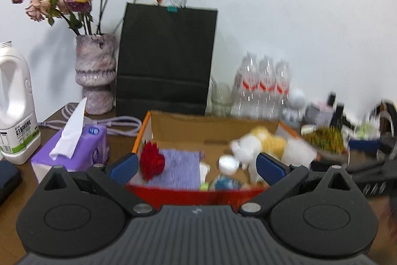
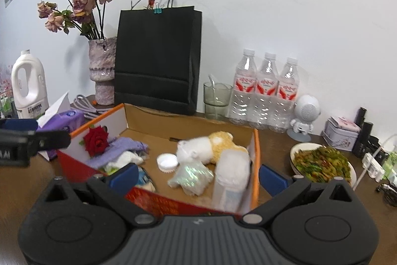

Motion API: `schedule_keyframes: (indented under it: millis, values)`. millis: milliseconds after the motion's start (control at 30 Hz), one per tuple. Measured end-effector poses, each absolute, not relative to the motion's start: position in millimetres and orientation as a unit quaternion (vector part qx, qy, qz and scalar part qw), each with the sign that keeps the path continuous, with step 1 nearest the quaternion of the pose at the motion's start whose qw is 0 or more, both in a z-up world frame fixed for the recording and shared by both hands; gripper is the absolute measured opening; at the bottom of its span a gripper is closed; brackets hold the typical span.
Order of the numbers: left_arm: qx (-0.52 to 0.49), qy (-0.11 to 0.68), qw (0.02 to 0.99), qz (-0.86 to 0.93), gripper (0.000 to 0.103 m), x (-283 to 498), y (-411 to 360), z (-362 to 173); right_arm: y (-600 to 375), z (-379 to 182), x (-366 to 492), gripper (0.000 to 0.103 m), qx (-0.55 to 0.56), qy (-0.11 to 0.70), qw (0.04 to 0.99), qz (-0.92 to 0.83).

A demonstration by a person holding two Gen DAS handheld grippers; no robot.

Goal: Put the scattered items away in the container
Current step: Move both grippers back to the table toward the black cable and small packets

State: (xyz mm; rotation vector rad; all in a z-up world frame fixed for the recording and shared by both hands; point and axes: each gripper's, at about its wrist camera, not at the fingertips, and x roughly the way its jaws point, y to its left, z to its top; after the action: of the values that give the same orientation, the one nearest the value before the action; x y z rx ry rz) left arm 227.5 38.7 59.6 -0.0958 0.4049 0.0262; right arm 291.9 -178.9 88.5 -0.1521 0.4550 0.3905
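Note:
An open cardboard box (image 1: 211,127) (image 2: 188,126) with orange edges and a red front sits on the brown table. Inside lie a red rose (image 1: 151,160) (image 2: 96,139), a purple cloth (image 1: 177,165) (image 2: 119,148), a white and yellow plush toy (image 1: 258,145) (image 2: 211,145), a white cap (image 1: 227,163) (image 2: 167,162), a shiny plastic packet (image 2: 191,176) and a white pack (image 2: 232,178). My left gripper (image 1: 197,169) is open and empty just before the box's front wall. My right gripper (image 2: 198,178) is open and empty over the box's front right corner.
A purple tissue pack (image 1: 74,150) (image 2: 62,119) lies left of the box. A vase of dried flowers (image 1: 95,76), a black paper bag (image 1: 166,58) (image 2: 156,58), a white jug (image 1: 15,103), three water bottles (image 2: 266,88), a glass (image 2: 215,99) and a plate of food (image 2: 322,163) stand around.

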Motion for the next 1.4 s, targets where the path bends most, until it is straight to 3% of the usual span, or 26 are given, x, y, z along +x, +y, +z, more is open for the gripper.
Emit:
schedule_keyframes:
  millis: [433, 700, 767, 967, 1100, 1200, 1400]
  values:
    - [-0.054, 0.301, 0.952, -0.007, 0.103, 236.2, 19.9, -1.0, -211.7, 12.8, 289.1, 0.103, -0.091, 0.317, 0.932, 0.149]
    - [-0.057, 0.328, 0.943, 0.017, 0.103, 247.6, 14.6, -21.8, -211.8, 6.3, 284.5, 0.072, -0.092, 0.299, 0.933, 0.176]
    - [-0.048, 0.332, 0.942, 0.027, 0.103, 249.5, 12.8, -25.0, -209.9, 4.6, 285.9, 0.061, -0.091, 0.302, 0.93, 0.187]
    - [-0.043, 0.33, 0.943, 0.021, 0.103, 249.0, 9.8, -31.3, -202.5, -4.9, 290.8, 0.049, -0.092, 0.315, 0.92, 0.213]
    - [-0.044, 0.326, 0.944, 0.014, 0.097, 245.0, 11.3, -33.6, -207.9, -7.3, 295.5, 0.047, -0.066, 0.323, 0.918, 0.223]
    - [-0.042, 0.319, 0.947, 0.011, 0.095, 242.7, 11.8, -34.0, -208.7, -6.9, 294.1, 0.034, -0.06, 0.32, 0.92, 0.22]
    - [-0.045, 0.311, 0.949, 0.009, 0.093, 237.6, 13.7, -32.6, -206.1, -6.8, 285.5, 0.032, -0.073, 0.309, 0.924, 0.211]
